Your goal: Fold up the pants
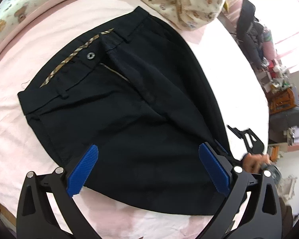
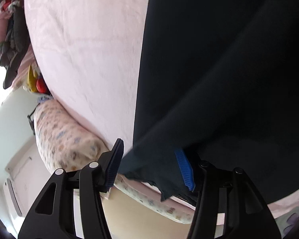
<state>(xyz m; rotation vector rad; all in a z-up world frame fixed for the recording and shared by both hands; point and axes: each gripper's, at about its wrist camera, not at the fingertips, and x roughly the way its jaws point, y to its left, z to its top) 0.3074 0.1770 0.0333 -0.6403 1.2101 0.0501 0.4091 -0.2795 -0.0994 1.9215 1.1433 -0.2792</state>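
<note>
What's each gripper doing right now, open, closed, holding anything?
Left gripper: open, empty, above the pants.
Right gripper: fabric of the pants' edge between its pads; cannot tell if they pinch it.

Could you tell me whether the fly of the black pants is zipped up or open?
Open: on the pants the zipper teeth lie bare and the waistband button is unfastened.

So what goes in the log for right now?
stage: folding | pants: on pink bed | left gripper: open above pants | right gripper: open, pants hem between fingers
</note>
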